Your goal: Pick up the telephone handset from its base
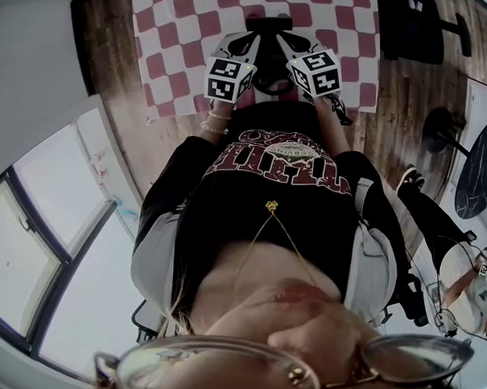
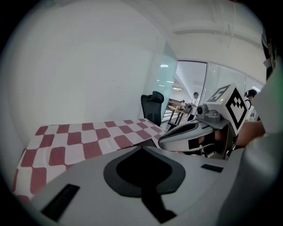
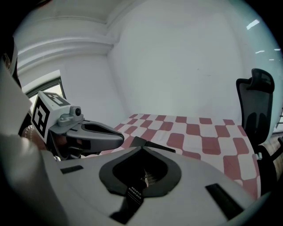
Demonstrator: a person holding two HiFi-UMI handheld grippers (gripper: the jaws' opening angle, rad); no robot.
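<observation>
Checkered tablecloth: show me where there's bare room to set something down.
Free: tablecloth left of the left gripper to its edge, and right of the right gripper toward the black chair. Crowded: the near middle, where both grippers flank the telephone.

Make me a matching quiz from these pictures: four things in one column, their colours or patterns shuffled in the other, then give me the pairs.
Things:
1. tablecloth
2. office chair
3. floor
4. marker cube on the left gripper

Looks:
A. brown wood planks
B. black and white squares
C. red and white checks
D. plain black

Pairs: 1-C, 2-D, 3-A, 4-B
</observation>
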